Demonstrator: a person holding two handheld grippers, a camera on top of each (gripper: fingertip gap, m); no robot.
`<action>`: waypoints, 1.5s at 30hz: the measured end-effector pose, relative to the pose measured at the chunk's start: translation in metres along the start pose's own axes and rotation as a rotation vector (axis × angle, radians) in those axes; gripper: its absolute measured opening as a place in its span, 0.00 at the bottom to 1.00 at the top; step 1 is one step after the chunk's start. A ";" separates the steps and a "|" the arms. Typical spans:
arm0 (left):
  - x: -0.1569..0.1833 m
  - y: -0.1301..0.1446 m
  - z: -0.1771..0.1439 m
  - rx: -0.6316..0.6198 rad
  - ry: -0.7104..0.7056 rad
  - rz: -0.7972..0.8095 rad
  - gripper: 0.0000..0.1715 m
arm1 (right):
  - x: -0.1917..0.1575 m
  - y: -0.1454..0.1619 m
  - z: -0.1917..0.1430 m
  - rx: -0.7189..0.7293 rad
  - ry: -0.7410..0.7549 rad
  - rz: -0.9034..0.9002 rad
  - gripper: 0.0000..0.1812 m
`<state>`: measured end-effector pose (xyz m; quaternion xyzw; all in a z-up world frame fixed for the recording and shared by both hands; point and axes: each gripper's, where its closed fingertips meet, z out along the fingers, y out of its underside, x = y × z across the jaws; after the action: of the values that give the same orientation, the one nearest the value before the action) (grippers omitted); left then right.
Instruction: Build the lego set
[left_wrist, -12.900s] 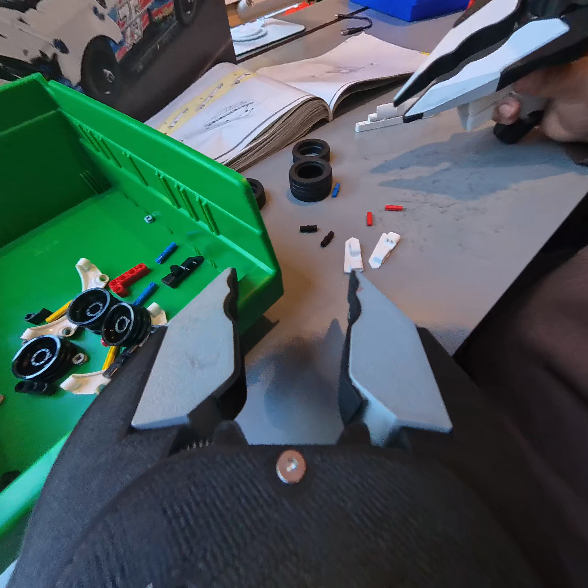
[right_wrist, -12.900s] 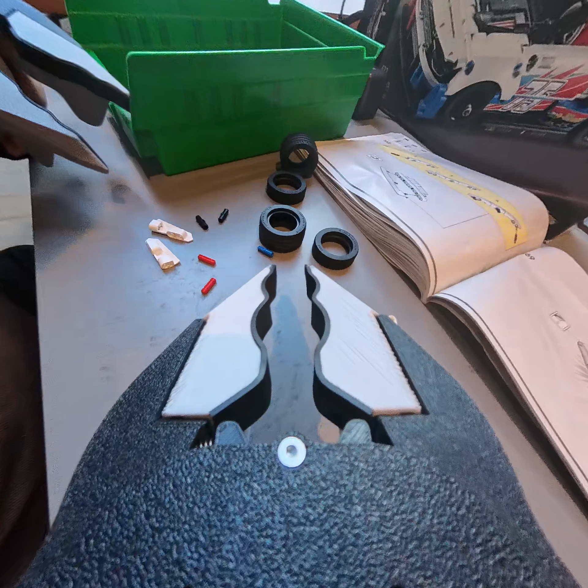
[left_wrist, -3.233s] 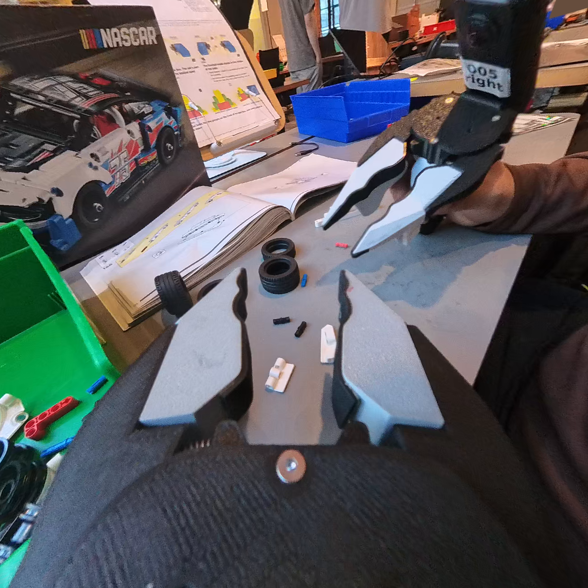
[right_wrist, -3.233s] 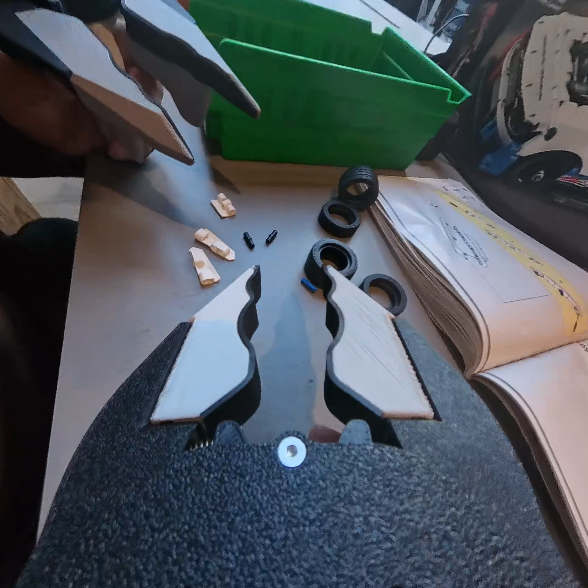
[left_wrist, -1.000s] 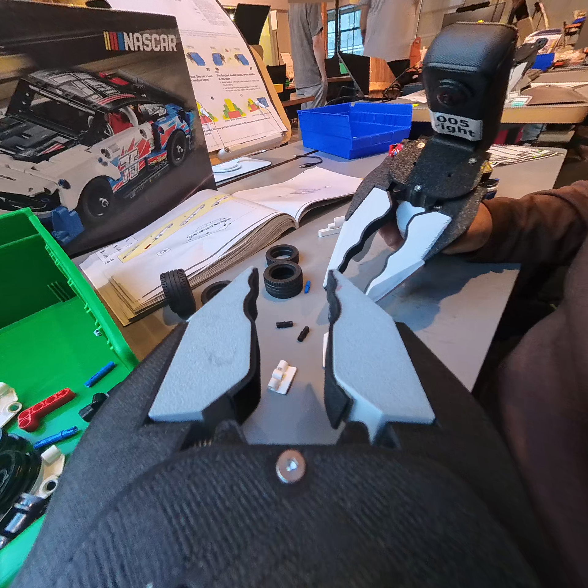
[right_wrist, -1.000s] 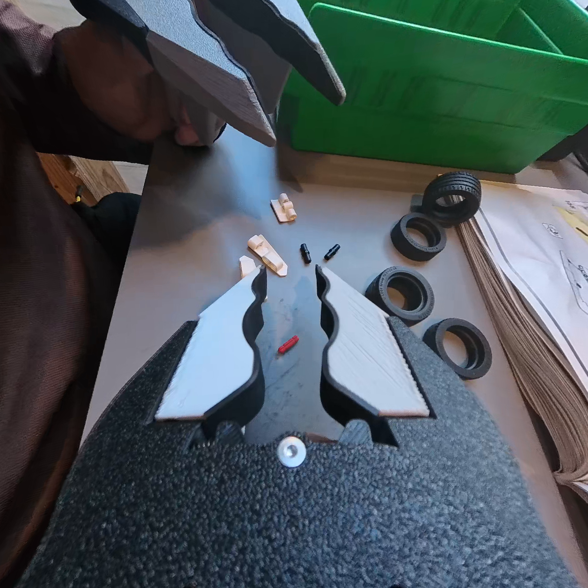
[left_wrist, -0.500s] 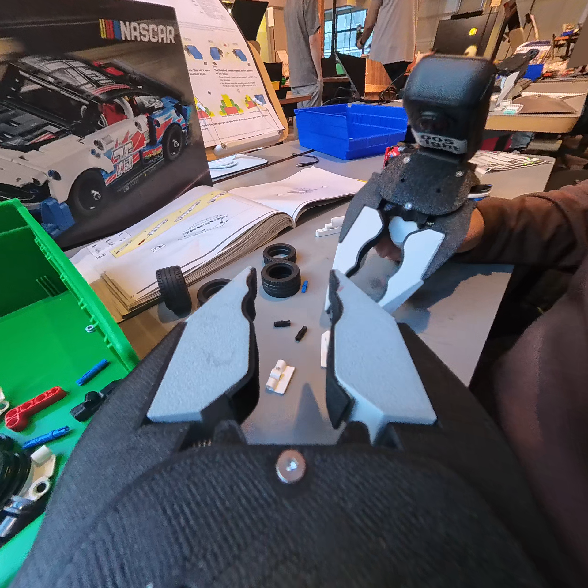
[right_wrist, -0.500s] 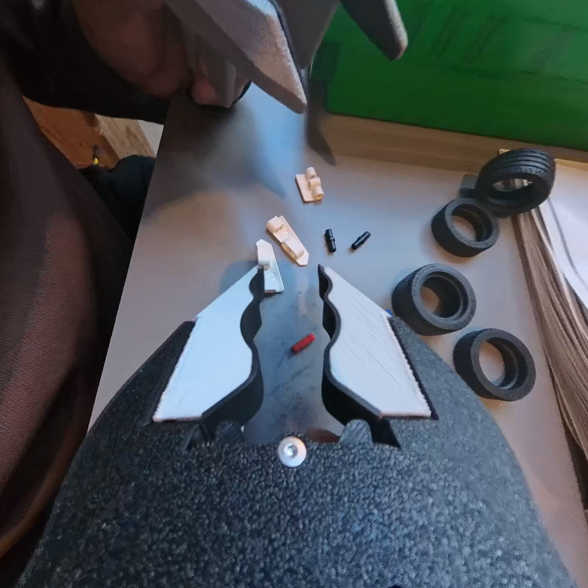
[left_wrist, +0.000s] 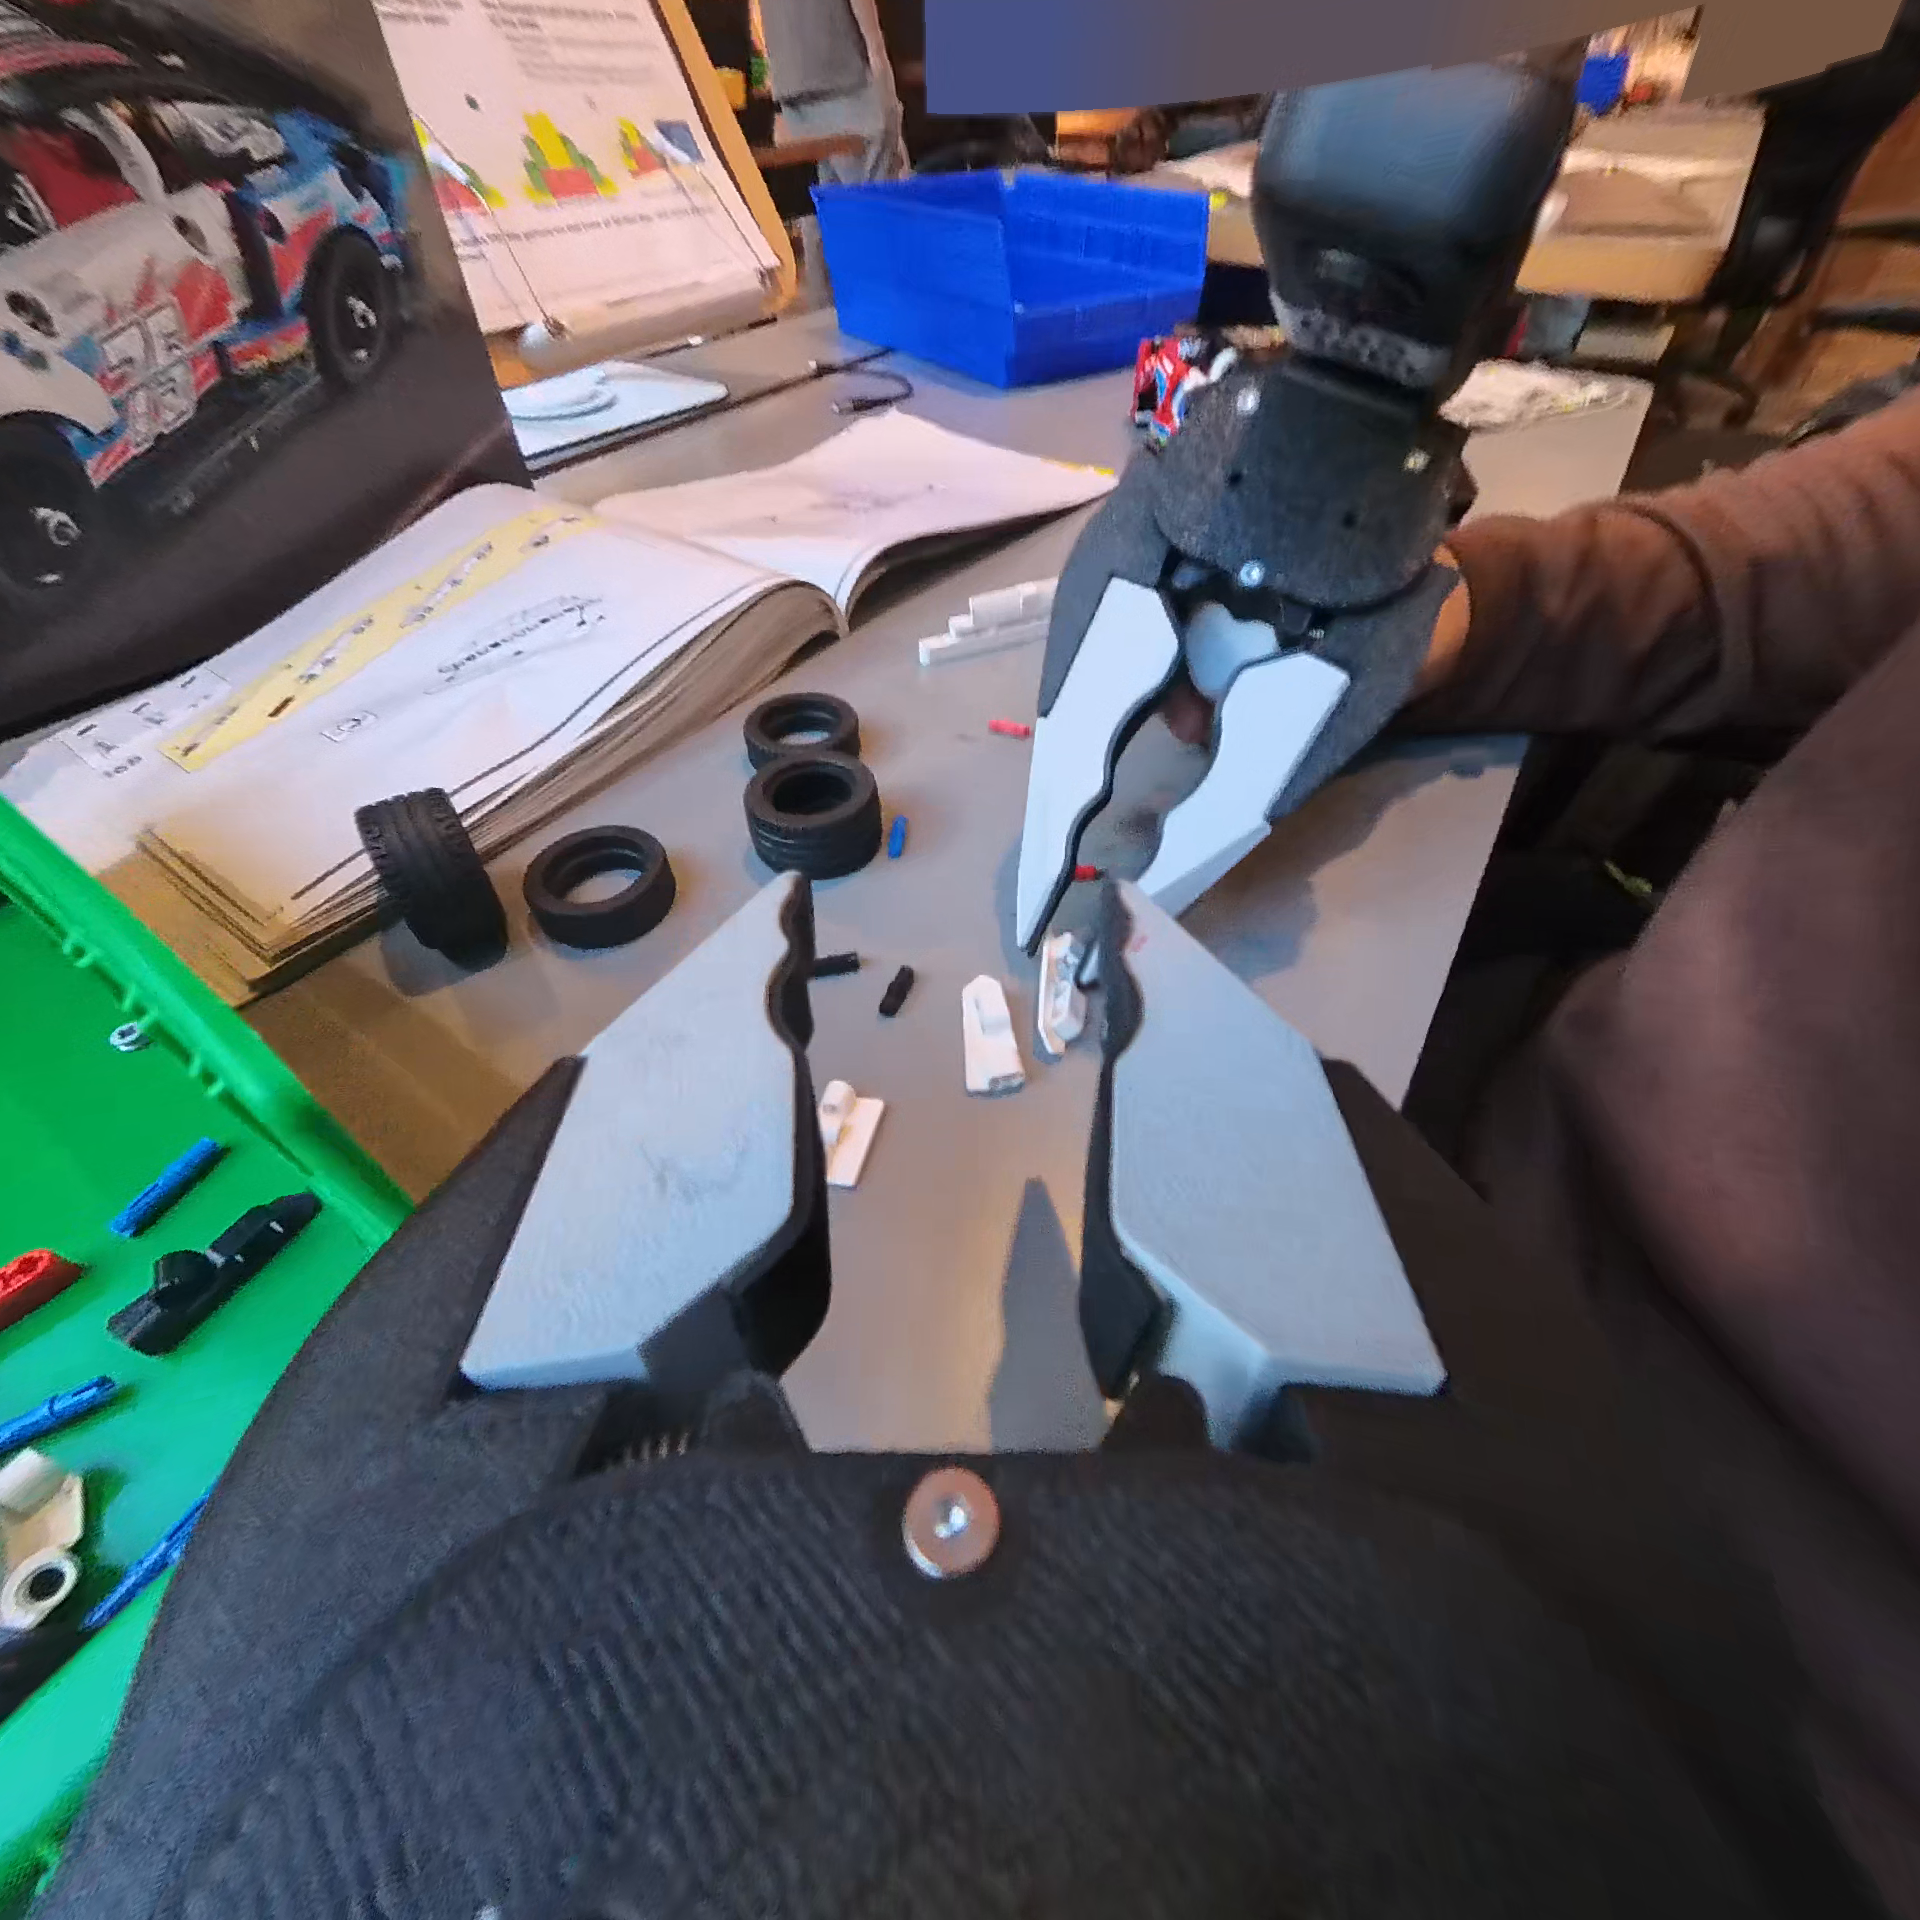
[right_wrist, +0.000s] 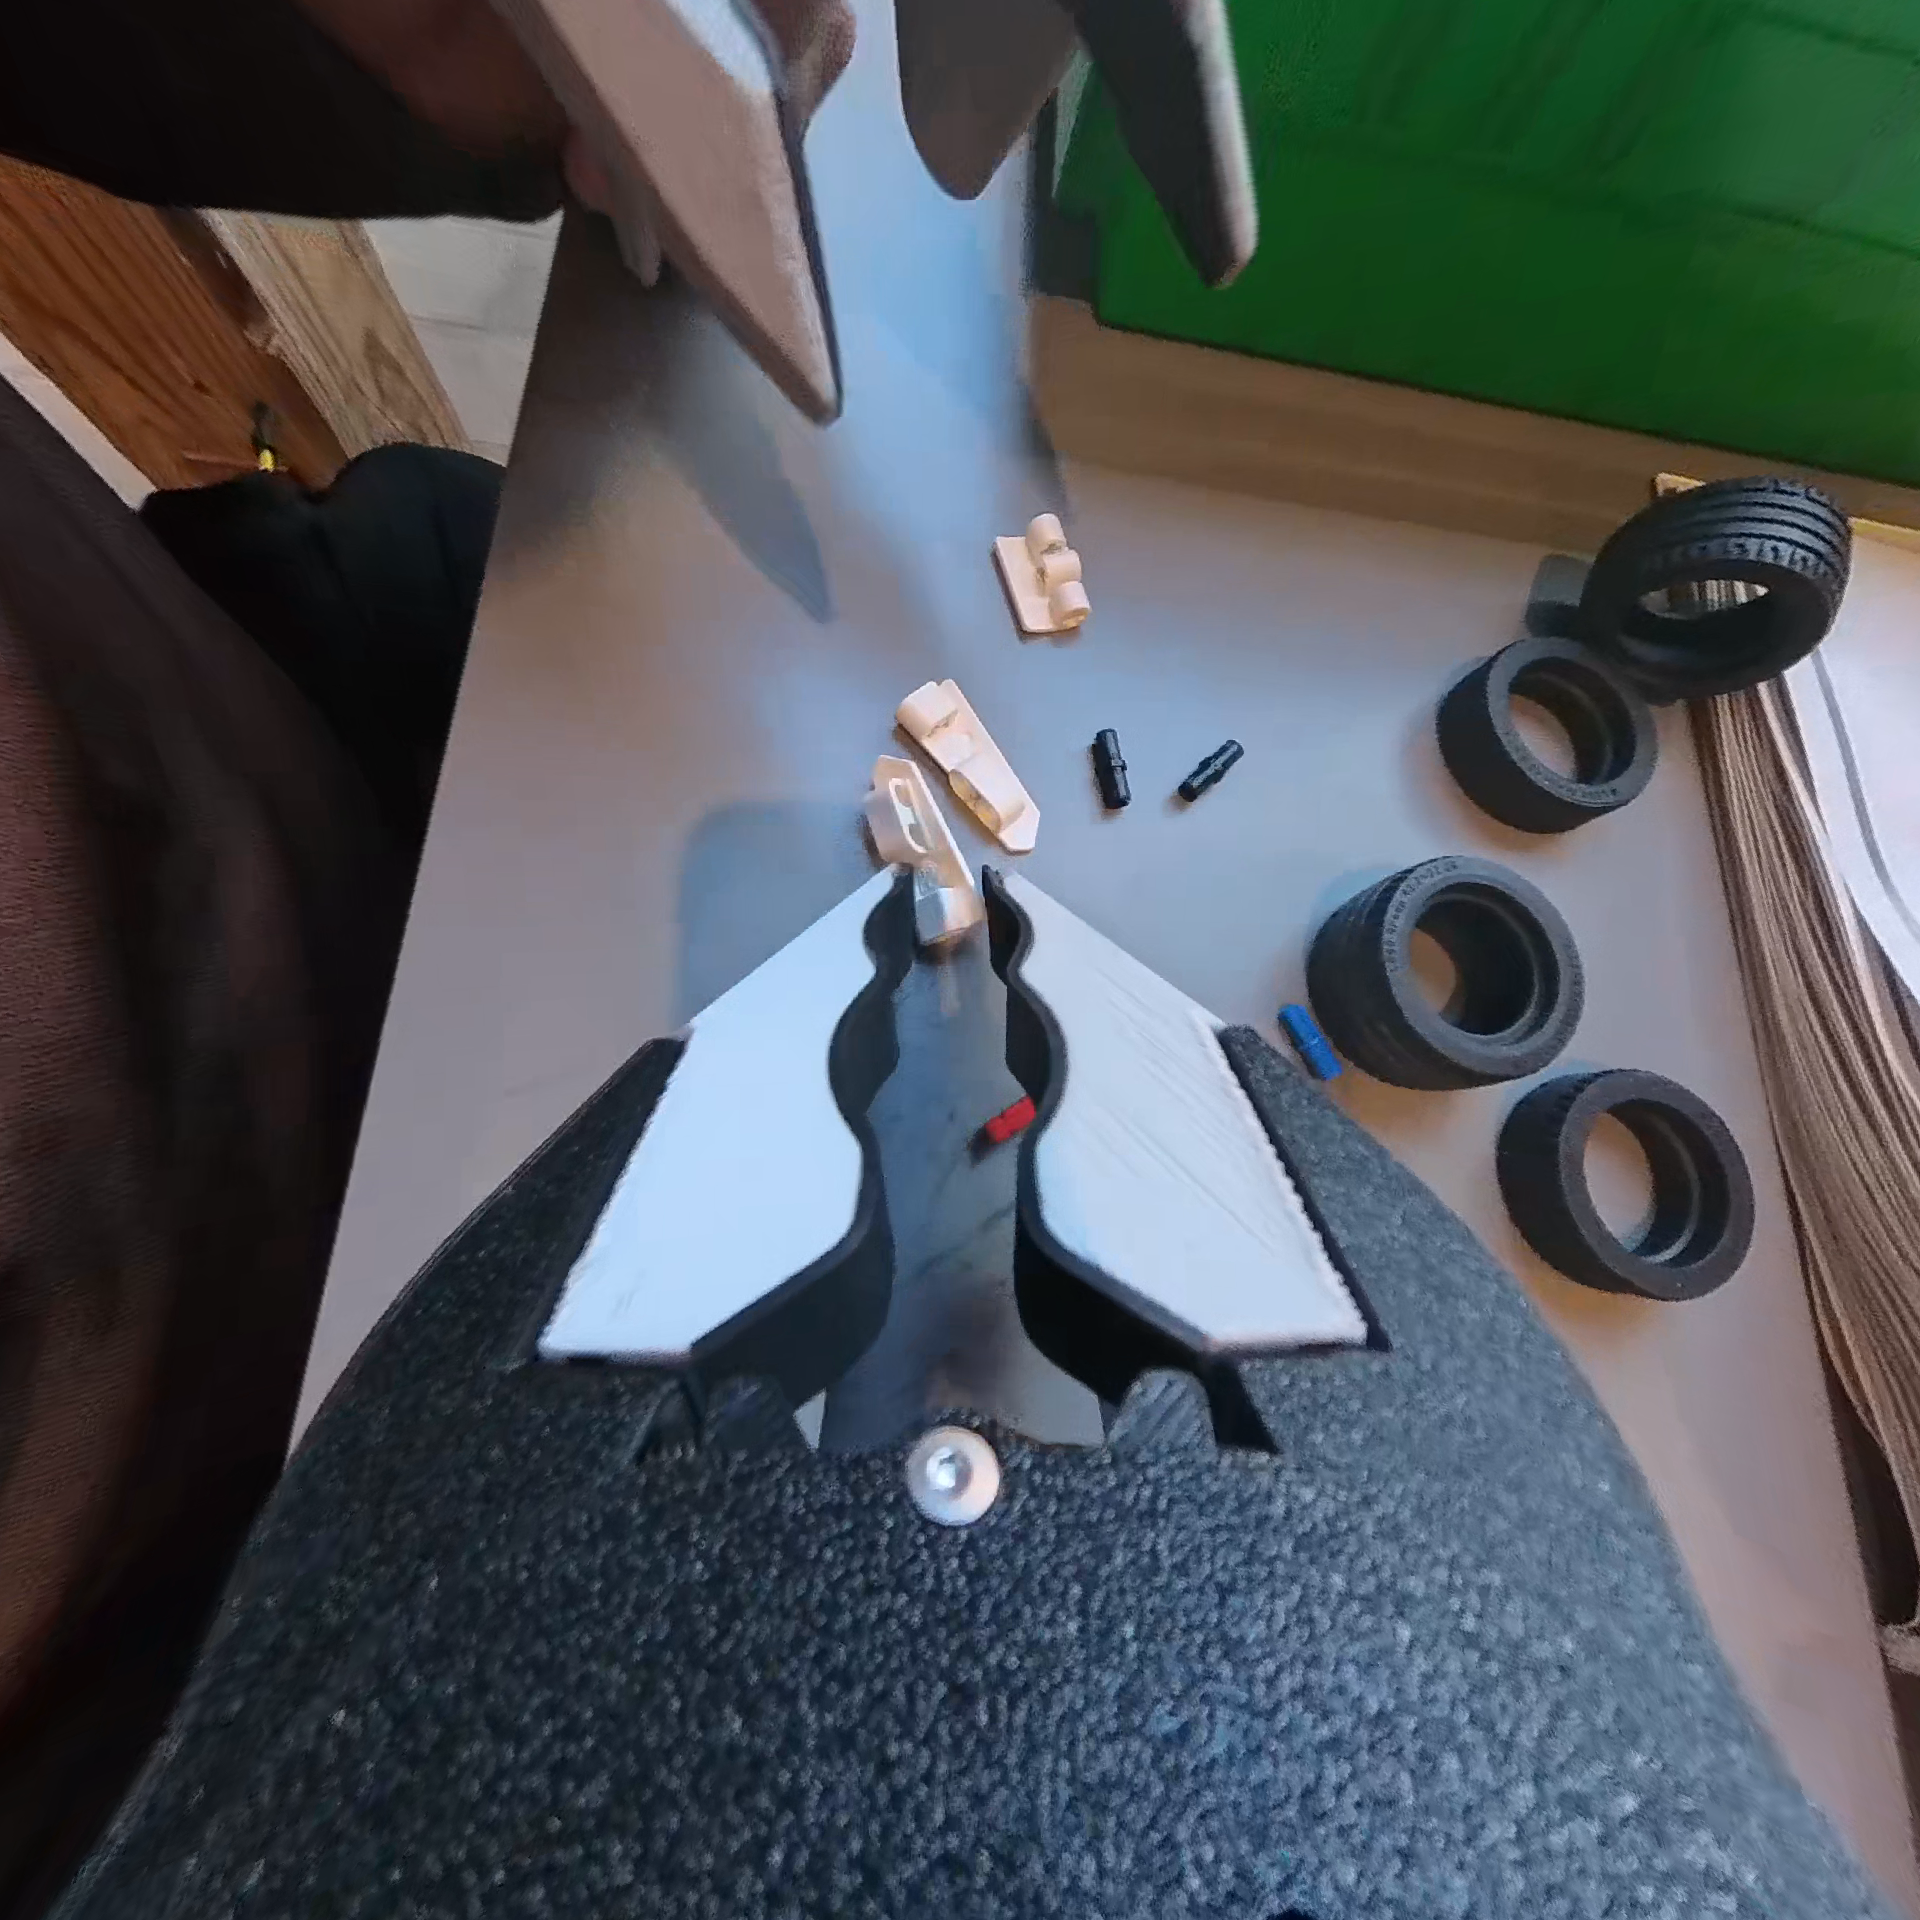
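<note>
Fingers of the right gripper stand apart, tips lowered to the grey table and straddling the near end of a white lego piece — not clamped on it. A red pin lies on the table farther back between those fingers. Just beyond the tips sit a second white piece, two black pins, and a third white piece. To the right lie black tyres and a blue pin. The left gripper hovers above the table with its fingers wide apart — empty, the white pieces beneath its gap. A green bin sits to its left, an open instruction book ahead.
</note>
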<state>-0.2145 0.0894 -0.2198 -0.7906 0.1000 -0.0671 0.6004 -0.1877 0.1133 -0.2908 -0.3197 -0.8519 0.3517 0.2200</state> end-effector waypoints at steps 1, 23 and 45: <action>0.002 0.002 0.001 -0.016 -0.001 0.018 0.28 | 0.001 0.000 0.000 0.002 0.009 0.000 0.07; 0.021 0.039 0.037 -0.324 0.083 -0.025 0.22 | 0.017 -0.024 -0.037 0.330 -0.284 0.688 0.00; 0.031 -0.004 0.041 -0.108 0.306 -0.358 0.12 | 0.008 -0.030 -0.050 0.393 -0.404 0.765 0.00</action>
<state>-0.1751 0.1218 -0.2278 -0.8073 0.0516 -0.2859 0.5136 -0.1751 0.1249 -0.2349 -0.4880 -0.6162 0.6169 -0.0390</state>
